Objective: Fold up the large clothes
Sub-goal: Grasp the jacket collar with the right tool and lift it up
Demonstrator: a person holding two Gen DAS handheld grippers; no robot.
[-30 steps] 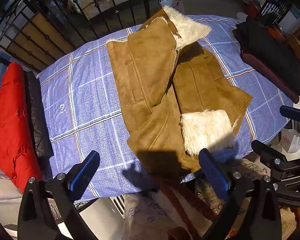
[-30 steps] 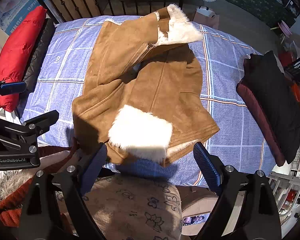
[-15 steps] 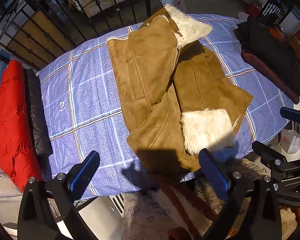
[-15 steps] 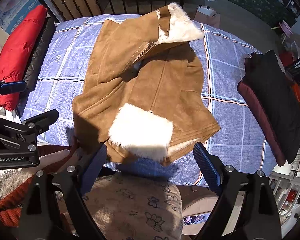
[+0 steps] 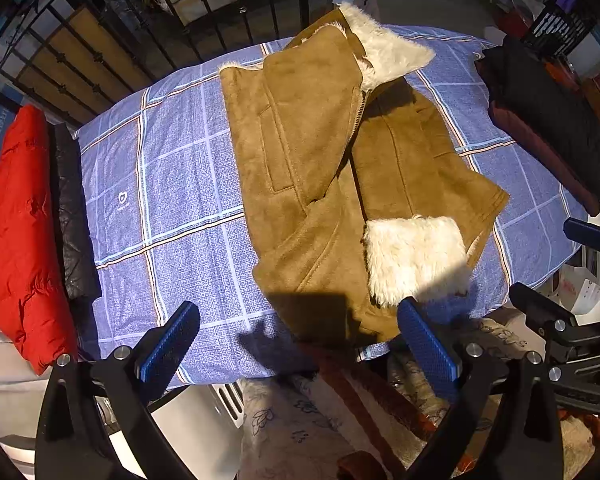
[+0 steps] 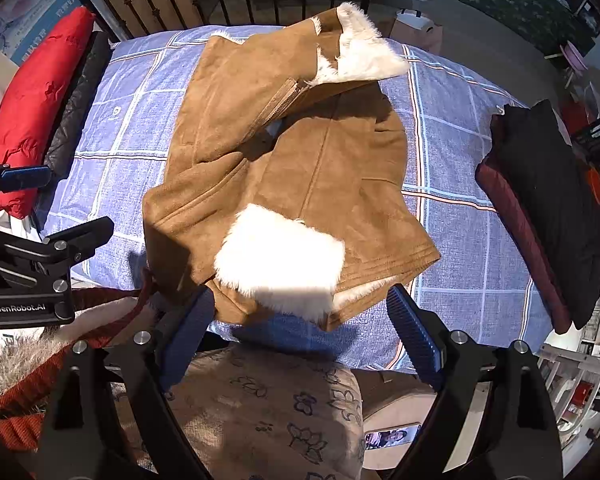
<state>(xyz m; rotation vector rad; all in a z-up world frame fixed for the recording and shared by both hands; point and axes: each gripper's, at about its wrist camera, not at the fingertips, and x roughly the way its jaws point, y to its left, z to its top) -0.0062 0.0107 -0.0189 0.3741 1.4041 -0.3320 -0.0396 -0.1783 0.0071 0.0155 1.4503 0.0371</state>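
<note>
A tan suede coat [image 5: 320, 168] with white fleece lining lies partly folded on the blue checked bed [image 5: 172, 184]; it also shows in the right wrist view [image 6: 300, 152]. A white fleece cuff [image 5: 412, 260] lies on its near edge, and a fleece collar [image 5: 384, 52] at the far end. My left gripper [image 5: 300, 340] is open and empty, held over the bed's near edge. My right gripper [image 6: 300, 328] is open and empty, just short of the fleece cuff [image 6: 280, 256].
A red padded jacket [image 5: 16, 232] and a black one [image 5: 72, 216] lie at the bed's left side. Folded dark clothes [image 5: 548, 120] lie at the right edge. A black iron bed rail [image 5: 180, 24] stands at the far end. A floral cushion [image 6: 268, 408] sits below the grippers.
Both views have drifted very slightly. The coat has not moved and both grippers stay open.
</note>
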